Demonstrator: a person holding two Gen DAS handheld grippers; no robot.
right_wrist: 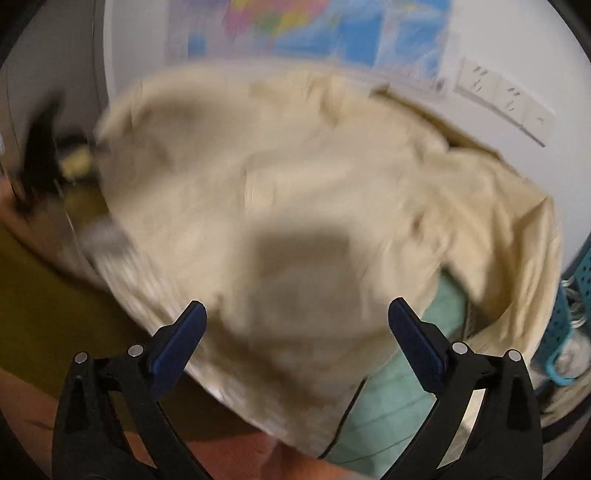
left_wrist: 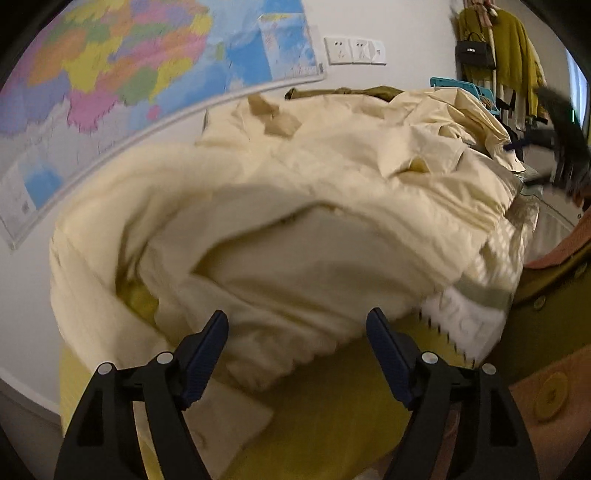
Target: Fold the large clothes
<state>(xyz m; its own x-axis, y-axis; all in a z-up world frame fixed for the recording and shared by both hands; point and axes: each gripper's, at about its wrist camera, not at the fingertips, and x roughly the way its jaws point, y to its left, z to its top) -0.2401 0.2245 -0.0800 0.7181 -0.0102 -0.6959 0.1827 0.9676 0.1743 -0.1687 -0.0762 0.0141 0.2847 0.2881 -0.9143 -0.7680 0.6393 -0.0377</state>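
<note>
Here, at the far left of the left wrist view, a coloured map [left_wrist: 122, 70] hangs on the white wall [left_wrist: 406, 29], and to its right sits a row of white sockets [left_wrist: 354, 51]. Below them a cream jacket [left_wrist: 295, 206] lies heaped across the middle of the view, crumpled, with its collar [left_wrist: 424, 162] up toward the right and a white label [left_wrist: 465, 325] showing at its lower right edge. It rests on a yellow cloth [left_wrist: 332, 406] that shows under its near edge. The left gripper [left_wrist: 297, 354] hangs just over that near hem with its jaws spread wide — nothing is between them. Further right, a mustard garment with buttons [left_wrist: 550, 295] lies beside the jacket, and in the far corner olive clothes [left_wrist: 513, 55] and a black handbag [left_wrist: 474, 51] hang on a rack.

In the right wrist view, heavily blurred, the left gripper shows as a dark smear at the left edge. The jacket [right_wrist: 295, 192] fills the centre. The right gripper [right_wrist: 297, 343] hovers above its near side, jaws wide apart and empty; its shadow falls on the fabric. Under the jacket's right edge a pale green mat [right_wrist: 402, 398] peeks out, and a teal basket [right_wrist: 576, 295] stands at the far right — touching the jacket or not, I cannot tell.
</note>
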